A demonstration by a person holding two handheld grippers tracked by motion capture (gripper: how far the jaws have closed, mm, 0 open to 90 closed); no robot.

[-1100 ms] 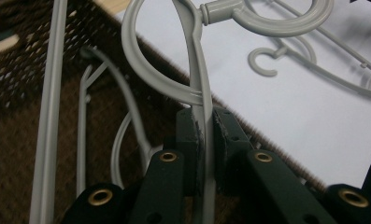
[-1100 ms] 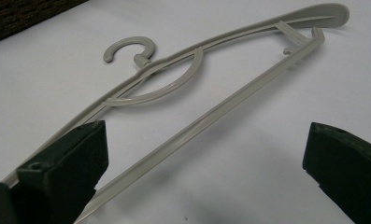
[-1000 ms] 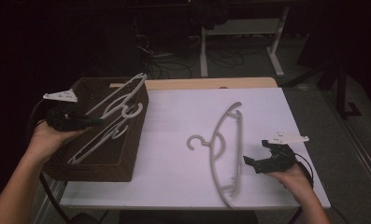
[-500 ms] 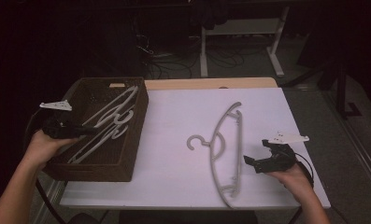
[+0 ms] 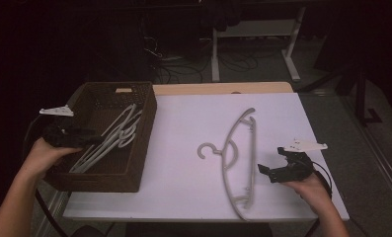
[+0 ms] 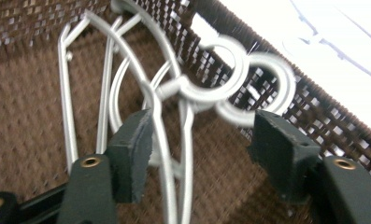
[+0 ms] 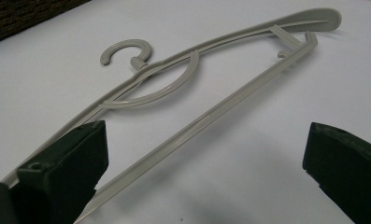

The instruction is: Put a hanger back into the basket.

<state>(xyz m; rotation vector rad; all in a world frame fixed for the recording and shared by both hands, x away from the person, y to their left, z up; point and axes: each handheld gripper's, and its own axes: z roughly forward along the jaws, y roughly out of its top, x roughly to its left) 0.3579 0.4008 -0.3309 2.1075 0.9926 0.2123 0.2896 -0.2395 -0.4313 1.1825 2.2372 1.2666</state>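
The left gripper [image 6: 199, 154], jaws just opened, is held over the grey hangers [image 6: 174, 93] released into the wicker basket [image 5: 134, 123]; a straight, snag-free withdrawal is advised. The right gripper [image 7: 202, 172] is spread wide beside the table's hanger [image 7: 197, 93], holding nothing.

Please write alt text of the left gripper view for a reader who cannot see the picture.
The left gripper hangs open over two pale grey plastic hangers lying inside a brown woven basket; its jaws have just been opening, one hanger bar between them. The round hooks rest by the basket wall, with the white table beyond.
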